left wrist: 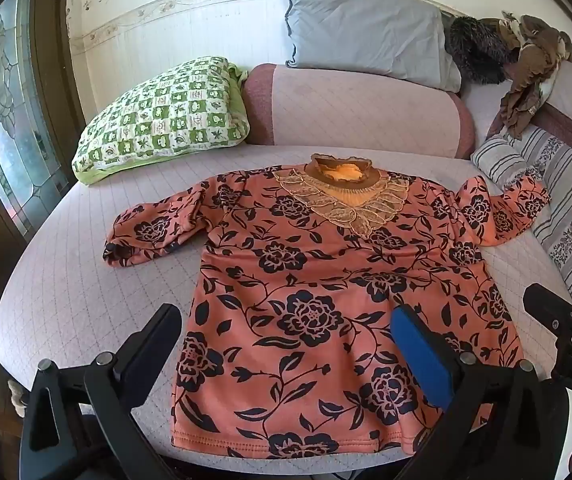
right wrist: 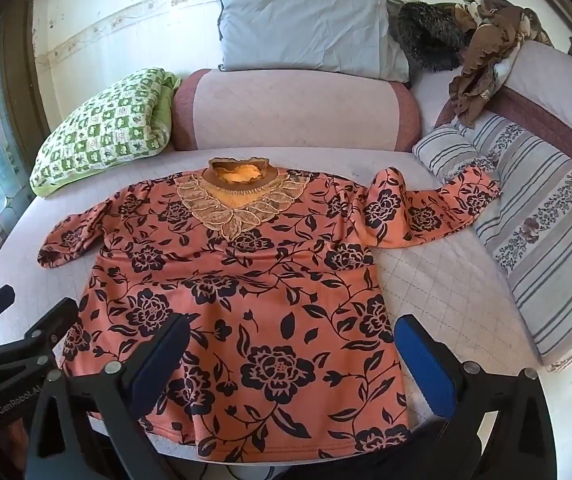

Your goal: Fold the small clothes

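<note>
Blouse (left wrist: 318, 300) lies flat, hem at the bed's (left wrist: 65, 280) near edge. My left gripper (left wrist: 286, 344) and right gripper (right wrist: 290, 356) hover released; I should pinch sleeves cleanly first.

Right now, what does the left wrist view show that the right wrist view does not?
Only the left wrist view shows the open left claw head-on and more of the stained-glass window.

Only the right wrist view shows the open right claw head-on and more of the striped cushion.

Both share the orange floral top lying flat, sleeves spread, the green checked pillow and the grey pillow.
</note>
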{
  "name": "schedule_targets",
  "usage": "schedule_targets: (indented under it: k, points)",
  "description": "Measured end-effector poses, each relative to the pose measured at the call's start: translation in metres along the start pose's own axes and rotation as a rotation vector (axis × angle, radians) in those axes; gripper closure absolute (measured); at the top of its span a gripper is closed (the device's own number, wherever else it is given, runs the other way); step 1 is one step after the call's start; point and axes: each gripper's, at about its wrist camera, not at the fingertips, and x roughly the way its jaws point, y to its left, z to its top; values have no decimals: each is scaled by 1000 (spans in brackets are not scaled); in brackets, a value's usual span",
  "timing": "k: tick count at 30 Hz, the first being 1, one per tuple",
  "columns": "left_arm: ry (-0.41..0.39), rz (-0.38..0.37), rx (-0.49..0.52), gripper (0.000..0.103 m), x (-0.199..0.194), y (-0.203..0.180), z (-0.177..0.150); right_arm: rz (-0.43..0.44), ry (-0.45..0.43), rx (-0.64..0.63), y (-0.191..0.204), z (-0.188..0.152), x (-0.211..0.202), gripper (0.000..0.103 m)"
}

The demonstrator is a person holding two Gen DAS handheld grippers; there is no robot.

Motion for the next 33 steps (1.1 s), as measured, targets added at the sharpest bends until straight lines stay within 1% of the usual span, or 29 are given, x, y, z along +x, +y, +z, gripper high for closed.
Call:
schedule_targets:
  k: [15, 33]
  points:
    - [3, -2, -1, 0, -1, 1, 1, -15, -8, -8, 3, 1, -6, 0]
    - [3, 0, 0, 0, 0, 1, 3, -15, -10, -15, 1, 2, -1, 0]
